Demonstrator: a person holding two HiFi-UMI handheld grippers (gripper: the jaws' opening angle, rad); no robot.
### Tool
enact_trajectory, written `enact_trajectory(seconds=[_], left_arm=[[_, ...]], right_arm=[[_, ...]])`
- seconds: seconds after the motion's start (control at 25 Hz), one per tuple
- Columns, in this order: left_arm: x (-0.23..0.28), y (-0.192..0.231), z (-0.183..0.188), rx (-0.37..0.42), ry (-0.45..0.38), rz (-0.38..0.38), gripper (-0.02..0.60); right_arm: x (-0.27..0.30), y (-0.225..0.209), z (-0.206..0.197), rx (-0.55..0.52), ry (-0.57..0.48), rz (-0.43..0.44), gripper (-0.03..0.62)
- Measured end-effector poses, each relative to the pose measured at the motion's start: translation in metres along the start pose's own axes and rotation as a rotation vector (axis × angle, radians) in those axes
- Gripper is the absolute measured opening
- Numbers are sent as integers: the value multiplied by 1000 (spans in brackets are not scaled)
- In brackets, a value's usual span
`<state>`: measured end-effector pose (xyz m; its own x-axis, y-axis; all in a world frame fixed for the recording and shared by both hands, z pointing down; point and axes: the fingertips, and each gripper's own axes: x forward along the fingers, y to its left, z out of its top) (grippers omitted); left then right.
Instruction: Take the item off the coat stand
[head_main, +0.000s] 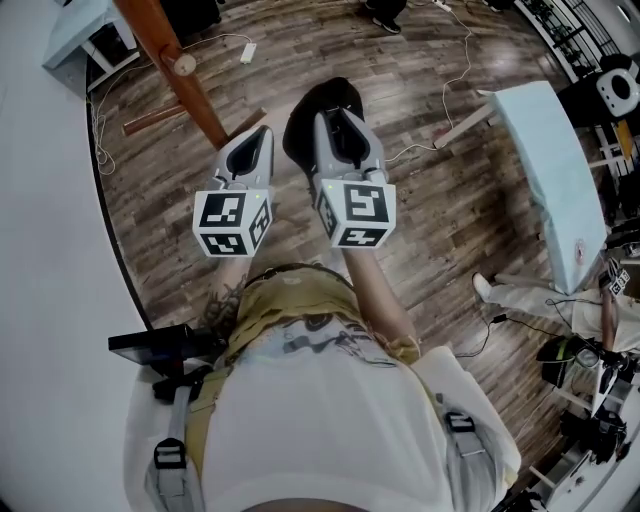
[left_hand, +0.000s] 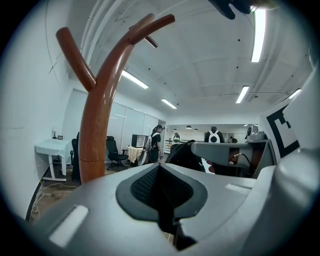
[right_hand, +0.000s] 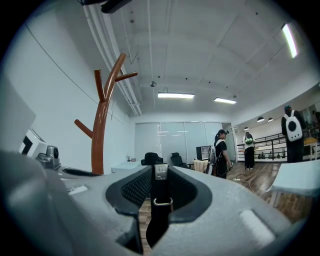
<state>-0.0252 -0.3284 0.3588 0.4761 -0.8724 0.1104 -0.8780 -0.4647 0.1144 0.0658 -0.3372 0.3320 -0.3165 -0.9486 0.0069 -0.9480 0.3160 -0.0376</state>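
The wooden coat stand (head_main: 190, 85) rises at the upper left, just beyond both grippers; its forked trunk (left_hand: 97, 115) fills the left gripper view and stands farther off as a bare stand (right_hand: 100, 125) in the right gripper view. My right gripper (head_main: 335, 115) is shut on the black strap (right_hand: 160, 200) of a rounded black item (head_main: 305, 110), which hangs off the stand over the floor. A metal ring and buckle show on the strap between the pads. My left gripper (head_main: 262, 132) is beside it to the left, jaws shut with nothing in them.
A white table (head_main: 545, 170) stands to the right, with cables trailing over the wood floor. A white desk (head_main: 85, 30) sits at the upper left by the wall. Several people (right_hand: 220, 152) stand far across the room. Gear clutters the lower right (head_main: 590, 400).
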Motion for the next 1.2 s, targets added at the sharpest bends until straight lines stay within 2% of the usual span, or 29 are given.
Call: enact_trajectory(seconds=[1.2], left_arm=[[1,7,-4,-19,11,20,0]], right_arm=[[6,1,-4,5,19,5,95]])
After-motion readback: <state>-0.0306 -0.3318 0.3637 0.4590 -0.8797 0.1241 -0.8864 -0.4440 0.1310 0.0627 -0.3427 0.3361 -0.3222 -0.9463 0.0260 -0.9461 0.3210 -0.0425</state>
